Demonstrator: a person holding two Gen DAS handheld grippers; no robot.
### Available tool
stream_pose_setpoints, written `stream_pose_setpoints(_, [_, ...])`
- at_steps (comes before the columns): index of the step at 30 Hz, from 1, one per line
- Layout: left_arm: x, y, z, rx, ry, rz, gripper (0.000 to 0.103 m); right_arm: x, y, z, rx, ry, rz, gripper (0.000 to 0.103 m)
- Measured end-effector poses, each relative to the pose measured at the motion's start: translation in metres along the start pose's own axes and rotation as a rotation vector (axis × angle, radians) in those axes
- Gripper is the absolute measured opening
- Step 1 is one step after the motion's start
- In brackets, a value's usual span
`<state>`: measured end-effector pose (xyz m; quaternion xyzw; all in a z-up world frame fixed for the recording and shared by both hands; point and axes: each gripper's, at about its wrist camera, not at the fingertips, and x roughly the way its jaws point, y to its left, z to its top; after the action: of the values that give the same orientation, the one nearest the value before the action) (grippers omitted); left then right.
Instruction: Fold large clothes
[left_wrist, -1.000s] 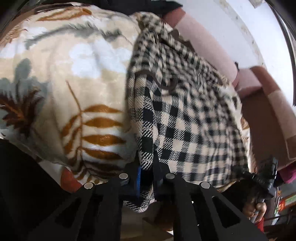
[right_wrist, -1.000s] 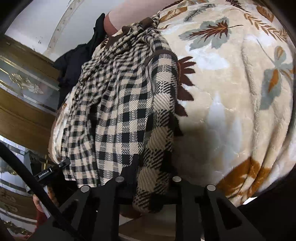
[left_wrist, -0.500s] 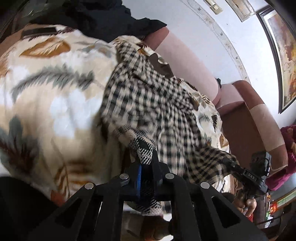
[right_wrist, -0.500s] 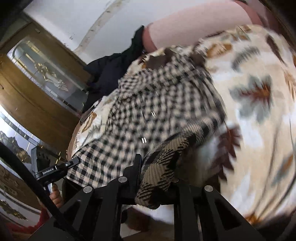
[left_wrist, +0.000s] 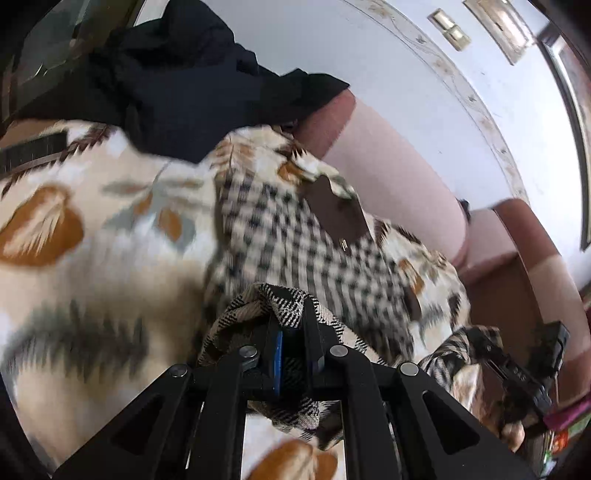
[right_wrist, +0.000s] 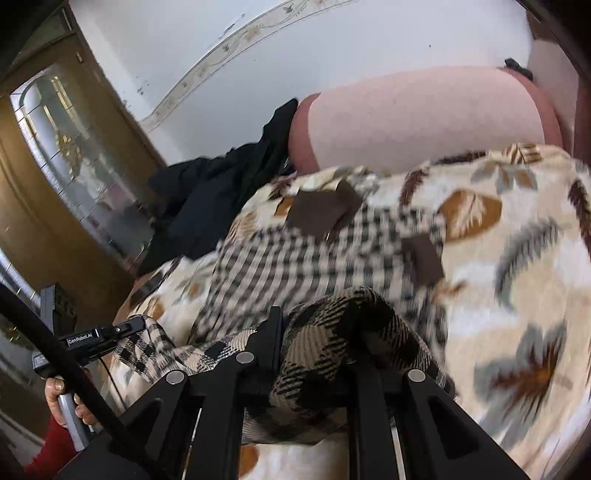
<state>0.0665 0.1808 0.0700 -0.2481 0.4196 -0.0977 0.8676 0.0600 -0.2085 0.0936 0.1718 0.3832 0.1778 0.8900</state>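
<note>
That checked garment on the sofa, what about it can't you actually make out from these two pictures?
- Left wrist view: the checked garment is motion-blurred, so seams and buttons are unreadable.
- Left wrist view: the left tool covers the pinched hem; its lower edge is hidden.
- Right wrist view: the right tool hides the bunched corner, and the fabric beyond is blurred.
- Both views: the garment's type and full outline merge with the leaf-print blanket.
</note>
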Motion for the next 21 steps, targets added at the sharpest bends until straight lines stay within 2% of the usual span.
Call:
stream_pose_setpoints(5, [0.055,-0.004,0.051,0.001,0.002,0.063,0.008,0.048,-0.024,0.04,0.042,-0.005,-0.075,0.015])
stream_pose_setpoints(8, [0.09,0.002,0.069,-0.019,0.024,0.121,0.008,0.083,-0.044,0.055,0.075,0.017,-0.117,0.014])
stream_pose_setpoints(12, [0.124,0.01,0.08,-0.032,0.066,0.145,0.009,0.123,-0.066,0.066,0.094,0.062,-0.179,0.015])
stream_pose_setpoints(15, [0.138,0.013,0.088,-0.047,0.08,0.138,0.009,0.143,-0.08,0.069,0.103,0.085,-0.204,0.015])
stream_pose_setpoints(21, [0.151,0.037,0.104,-0.197,0.091,0.007,0.013,0.169,-0.109,0.075,0.206,0.119,-0.169,0.016])
